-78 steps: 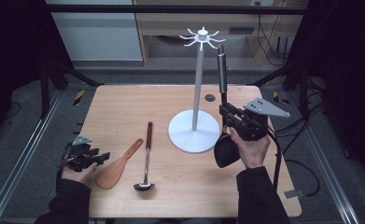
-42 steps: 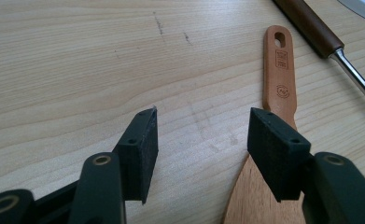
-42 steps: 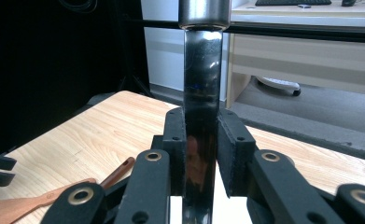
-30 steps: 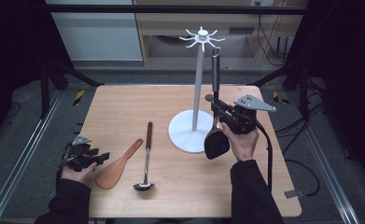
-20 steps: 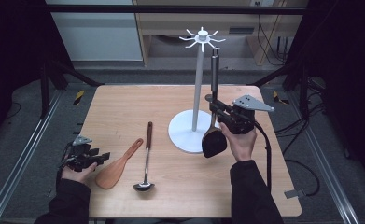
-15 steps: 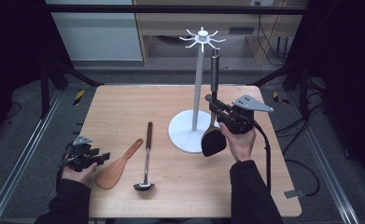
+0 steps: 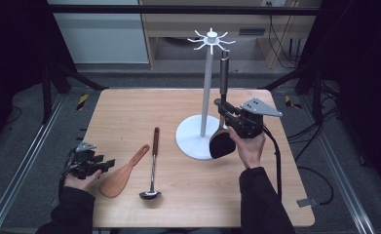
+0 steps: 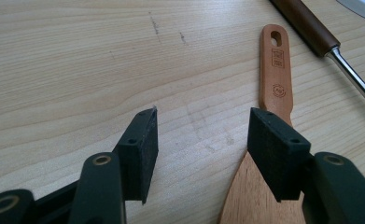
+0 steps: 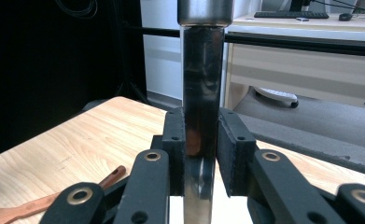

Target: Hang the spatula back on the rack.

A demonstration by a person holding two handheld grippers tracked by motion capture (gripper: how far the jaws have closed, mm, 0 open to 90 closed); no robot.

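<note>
Hanging step in hand, by the look of it: right hand-held gripper (image 7: 225,120), right of centre in the high view, clamped on the dark handle of a black spatula (image 7: 220,117) held upright, blade low beside the round base of the white utensil rack (image 7: 205,92), handle top reaching up just right of the pole and a little below the ring of hooks at the top. In the right gripper view, pads pressed flat against both sides of the glossy handle (image 9: 201,93), which runs straight up out of the frame. Next move, probably: raise the spatula further, bring the handle's end level with a free hook and catch it there; whether the end carries a hole or loop cannot be told. Left hand-held gripper (image 8: 199,147) resting at the lower left of the table (image 7: 129,112), jaws spread with nothing between them, right pad over the edge of the wooden rice paddle (image 8: 269,140). Steel ladle (image 7: 152,163) lying just right of the paddle, both not yet hung.
</note>
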